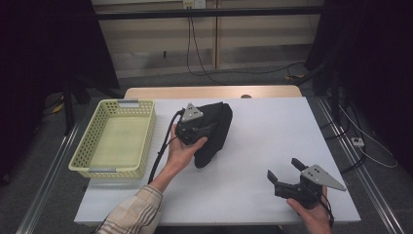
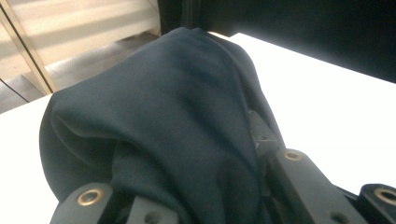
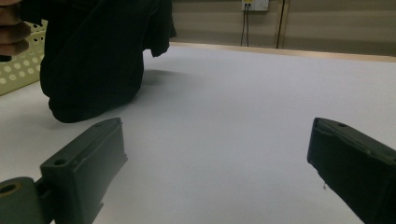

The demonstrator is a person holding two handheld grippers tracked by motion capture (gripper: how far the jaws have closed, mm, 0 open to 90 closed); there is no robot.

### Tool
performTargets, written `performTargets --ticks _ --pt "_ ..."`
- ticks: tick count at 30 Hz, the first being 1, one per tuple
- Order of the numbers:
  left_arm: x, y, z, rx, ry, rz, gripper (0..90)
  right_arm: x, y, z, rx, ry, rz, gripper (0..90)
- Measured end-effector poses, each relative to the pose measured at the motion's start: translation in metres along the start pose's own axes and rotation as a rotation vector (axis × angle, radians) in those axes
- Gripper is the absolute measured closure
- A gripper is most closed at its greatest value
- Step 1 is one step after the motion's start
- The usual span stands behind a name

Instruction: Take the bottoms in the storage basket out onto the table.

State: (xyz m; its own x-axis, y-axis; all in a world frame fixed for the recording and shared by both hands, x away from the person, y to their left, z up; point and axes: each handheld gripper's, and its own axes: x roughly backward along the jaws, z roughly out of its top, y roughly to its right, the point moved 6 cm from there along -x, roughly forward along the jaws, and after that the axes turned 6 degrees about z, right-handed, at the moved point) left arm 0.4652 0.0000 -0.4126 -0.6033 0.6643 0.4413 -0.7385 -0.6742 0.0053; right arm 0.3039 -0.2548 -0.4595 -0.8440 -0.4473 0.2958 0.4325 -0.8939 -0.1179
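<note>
Left gripper (image 1: pixel 207 127) jaws clamp black cloth (image 1: pixel 213 132), draped lengthwise away.

lab: railed table (image 1: pixel 272 146), dark curtains (image 1: pixel 370 48)

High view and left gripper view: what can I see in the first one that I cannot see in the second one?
High view alone: the yellow basket left of the cloth, the left gripper from outside in the person's hand, the right gripper held open low at the right, and a plaid sleeve.
Left gripper view alone: the folds of the cloth draped over its own jaws, close up.
Both: the black cloth gripped by the left gripper, and the white table.
</note>
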Motion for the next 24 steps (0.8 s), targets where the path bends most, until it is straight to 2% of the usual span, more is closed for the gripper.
performTargets --ticks 9,12,16,18,24 --pt "-0.008 0.007 -0.008 -0.006 -0.037 -0.032 70.4 0.0 -0.001 0.0 0.003 0.002 0.004 4.1" --pt "-0.011 0.008 -0.011 -0.02 -0.052 -0.026 70.5 0.0 0.0 0.0 0.002 0.002 0.002 4.1" --pt "-0.014 0.006 -0.014 -0.018 -0.065 -0.014 70.6 0.0 0.0 0.0 0.002 0.002 0.003 4.1" --pt "-0.016 0.003 -0.017 -0.032 -0.079 0.008 70.6 0.0 -0.001 0.0 0.003 0.003 0.004 4.2" --pt "-0.022 -0.004 -0.026 -0.01 -0.117 0.029 70.6 0.0 -0.001 0.0 0.002 0.002 0.005 4.2"
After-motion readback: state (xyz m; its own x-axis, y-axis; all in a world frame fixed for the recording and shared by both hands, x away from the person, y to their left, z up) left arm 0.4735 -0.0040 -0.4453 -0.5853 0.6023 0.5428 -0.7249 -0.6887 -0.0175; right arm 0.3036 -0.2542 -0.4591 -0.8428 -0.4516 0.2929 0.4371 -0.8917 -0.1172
